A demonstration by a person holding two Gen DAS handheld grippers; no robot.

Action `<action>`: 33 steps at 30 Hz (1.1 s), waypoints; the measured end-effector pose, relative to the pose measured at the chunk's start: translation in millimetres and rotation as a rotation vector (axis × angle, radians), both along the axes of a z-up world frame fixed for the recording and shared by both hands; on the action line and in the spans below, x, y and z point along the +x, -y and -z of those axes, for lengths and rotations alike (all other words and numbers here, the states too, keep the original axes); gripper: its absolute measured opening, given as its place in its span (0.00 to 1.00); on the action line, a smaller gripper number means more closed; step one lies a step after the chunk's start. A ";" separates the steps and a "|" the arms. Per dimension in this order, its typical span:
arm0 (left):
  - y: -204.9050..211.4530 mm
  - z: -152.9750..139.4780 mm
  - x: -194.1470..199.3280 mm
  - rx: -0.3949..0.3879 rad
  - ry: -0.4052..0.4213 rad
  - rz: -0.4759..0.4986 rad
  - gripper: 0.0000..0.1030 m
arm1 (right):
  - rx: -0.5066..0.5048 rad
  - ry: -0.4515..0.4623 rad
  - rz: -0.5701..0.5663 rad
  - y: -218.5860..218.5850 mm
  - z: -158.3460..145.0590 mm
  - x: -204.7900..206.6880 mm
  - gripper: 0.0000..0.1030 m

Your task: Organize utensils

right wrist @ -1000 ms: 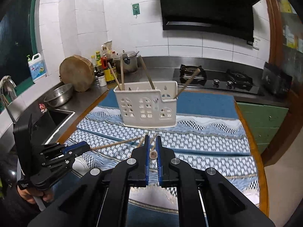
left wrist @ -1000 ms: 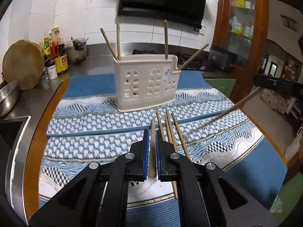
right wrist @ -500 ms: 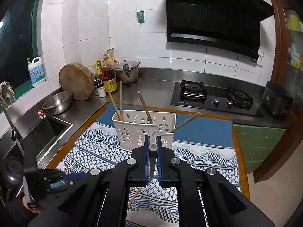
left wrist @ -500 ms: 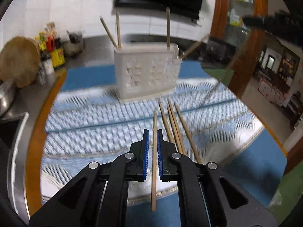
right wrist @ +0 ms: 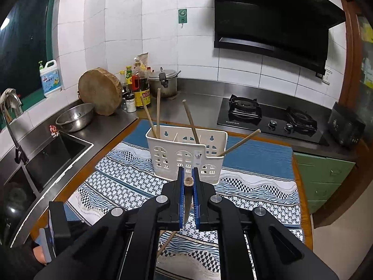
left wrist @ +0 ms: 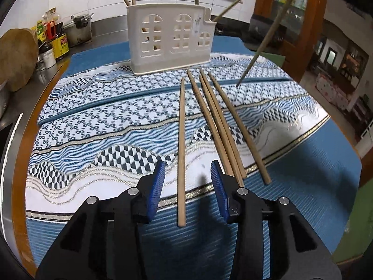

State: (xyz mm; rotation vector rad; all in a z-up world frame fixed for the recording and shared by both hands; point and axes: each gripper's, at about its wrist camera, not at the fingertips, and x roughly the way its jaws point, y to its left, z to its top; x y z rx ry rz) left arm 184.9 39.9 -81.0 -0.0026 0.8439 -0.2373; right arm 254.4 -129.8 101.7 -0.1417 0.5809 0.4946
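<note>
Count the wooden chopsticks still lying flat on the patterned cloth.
5. One lone chopstick lies between the opening left gripper pads, untouched. Four more fan out just to its right, near ends partly hidden behind the gripper.

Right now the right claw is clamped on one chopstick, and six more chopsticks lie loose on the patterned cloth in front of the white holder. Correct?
Not quite: the count is wrong. The left wrist view shows five loose chopsticks on the patterned cloth in front of the white holder, not six. The rest holds: the right claw is clamped on one chopstick, as the right wrist view shows.
</note>
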 end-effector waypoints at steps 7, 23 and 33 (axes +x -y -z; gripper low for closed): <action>2.0 12.1 2.0 0.023 -0.030 0.000 0.14 | -0.004 -0.008 0.005 2.0 4.9 0.8 0.06; -28.0 -51.7 -0.9 -0.027 0.115 -0.077 0.06 | 0.012 0.058 0.008 2.6 -42.6 12.2 0.06; -49.9 -102.1 28.2 -0.088 0.207 -0.103 0.05 | -0.032 0.146 0.046 -22.2 -101.4 50.7 0.06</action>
